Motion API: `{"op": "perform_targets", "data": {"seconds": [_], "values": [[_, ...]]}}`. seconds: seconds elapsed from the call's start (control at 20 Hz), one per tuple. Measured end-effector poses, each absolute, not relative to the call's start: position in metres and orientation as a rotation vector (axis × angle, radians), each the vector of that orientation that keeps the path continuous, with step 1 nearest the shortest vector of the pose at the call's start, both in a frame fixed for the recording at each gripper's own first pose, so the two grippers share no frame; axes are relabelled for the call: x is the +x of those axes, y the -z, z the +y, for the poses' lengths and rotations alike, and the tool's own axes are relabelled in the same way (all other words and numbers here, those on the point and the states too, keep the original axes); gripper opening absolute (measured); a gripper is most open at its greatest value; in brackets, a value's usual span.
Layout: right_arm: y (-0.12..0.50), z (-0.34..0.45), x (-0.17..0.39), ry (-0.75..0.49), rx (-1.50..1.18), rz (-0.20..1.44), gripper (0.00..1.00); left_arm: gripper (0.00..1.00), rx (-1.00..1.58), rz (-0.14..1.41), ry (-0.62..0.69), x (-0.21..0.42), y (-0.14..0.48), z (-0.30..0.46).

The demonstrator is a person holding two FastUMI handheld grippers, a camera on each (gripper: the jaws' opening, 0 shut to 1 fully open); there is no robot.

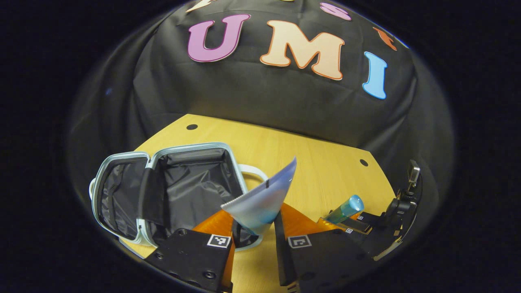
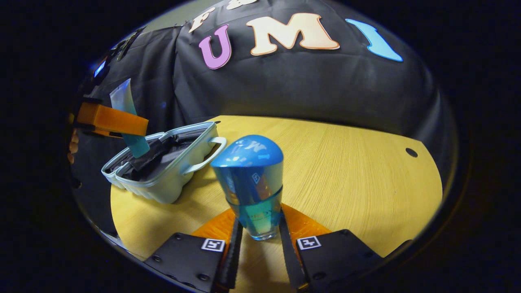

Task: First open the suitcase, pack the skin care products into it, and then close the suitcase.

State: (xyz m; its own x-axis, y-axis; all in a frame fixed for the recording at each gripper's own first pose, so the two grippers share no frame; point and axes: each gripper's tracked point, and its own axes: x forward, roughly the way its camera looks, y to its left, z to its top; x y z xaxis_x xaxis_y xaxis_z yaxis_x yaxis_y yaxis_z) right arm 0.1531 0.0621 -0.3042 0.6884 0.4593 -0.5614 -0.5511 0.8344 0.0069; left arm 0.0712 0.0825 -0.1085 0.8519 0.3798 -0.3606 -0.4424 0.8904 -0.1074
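Step in hand: packing. The suitcase is already open and both products are lifted clear of the table, so the opening step appears complete and neither product is yet inside.

Nearest in the left gripper view, the left gripper (image 1: 255,228) is clenched on the lower end of a flat, pale blue squeeze tube with a crimped, serrated end (image 1: 262,199). The tube fans upward from the fingers and tilts to the right. Just beyond and to the left lies the small light-grey hard-shell suitcase with black fabric lining (image 1: 122,195), both halves spread open on the light wooden table (image 1: 317,162). Its lining is slack and creased, and a rounded carry handle projects from the right side of the shell.

In the right gripper view, the right gripper (image 2: 260,240) grasps a translucent blue bottle with a rounded glossy blue cap (image 2: 252,183), both fingers pressing on its clear lower body. The bottle stands roughly upright, cap uppermost and well above the fingers. Farther off to the left, the tube hangs directly over the open suitcase.

Next move, as judged: lower the left gripper until the tube is within the lined compartment, then release. The tube is soft and will likely flex, so release it low. The bottle should follow. It is smooth and rigid, and could roll if laid on its side.
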Motion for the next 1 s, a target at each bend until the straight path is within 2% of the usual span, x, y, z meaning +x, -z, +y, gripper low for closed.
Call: {"op": "perform_targets", "data": {"seconds": [0.1, 0.35, 0.55, 0.6, 0.8, 0.9, 1.0], "values": [[0.303, 0.061, 0.154, -0.558, -0.178, 0.585, 0.45, 0.39, -0.223, 0.347, -0.440, 0.061, 0.105, 0.091], [0.303, 0.059, 0.149, -0.519, -0.138, 0.635, 0.40, 0.36, -0.258, 0.450, -0.462, 0.037, 0.113, 0.134], [0.292, 0.064, 0.146, -0.498, -0.086, 0.643, 0.40, 0.37, -0.340, 0.634, -0.420, 0.026, 0.151, 0.160], [0.287, 0.066, 0.145, -0.490, -0.071, 0.638, 0.40, 0.34, -0.355, 0.684, -0.407, 0.027, 0.161, 0.167], [0.261, 0.076, 0.145, -0.460, -0.034, 0.631, 0.40, 0.37, -0.429, 0.891, -0.336, 0.026, 0.199, 0.186], [0.253, 0.082, 0.146, -0.431, -0.004, 0.627, 0.33, 0.34, -0.444, 0.972, -0.311, 0.022, 0.215, 0.193], [0.251, 0.087, 0.142, -0.390, 0.017, 0.647, 0.35, 0.37, -0.461, 1.025, -0.294, 0.019, 0.226, 0.200]]}}
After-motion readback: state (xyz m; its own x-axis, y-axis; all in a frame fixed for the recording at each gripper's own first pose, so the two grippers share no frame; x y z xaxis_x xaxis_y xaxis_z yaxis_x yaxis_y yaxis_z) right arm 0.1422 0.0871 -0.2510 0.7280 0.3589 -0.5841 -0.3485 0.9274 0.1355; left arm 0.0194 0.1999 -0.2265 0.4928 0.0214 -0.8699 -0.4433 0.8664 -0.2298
